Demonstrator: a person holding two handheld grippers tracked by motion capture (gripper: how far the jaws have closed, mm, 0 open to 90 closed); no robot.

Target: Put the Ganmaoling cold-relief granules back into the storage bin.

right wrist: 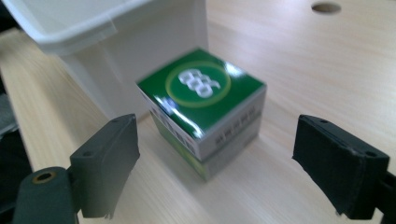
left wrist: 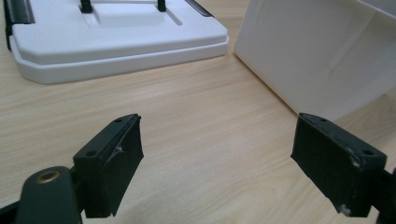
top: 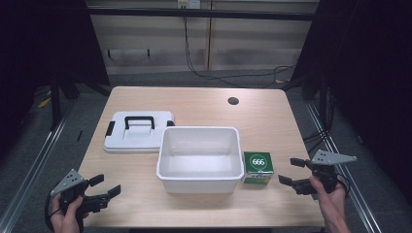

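From the high view I see my left gripper (top: 108, 185) near the table's (top: 204, 104) front left corner and my right gripper (top: 290, 171) at the front right, both with jaws spread wide and holding nothing. The right gripper view puts the green box (right wrist: 203, 109) just ahead, between its jaws but untouched, hard beside the white bin's (right wrist: 140, 56) wall. The left gripper view adds the white lid (left wrist: 116, 39) with black handle, lying flat beside the bin. From above, the bin's inside is bare. Box top reads "666" in a white circle; side print too blurred to read.
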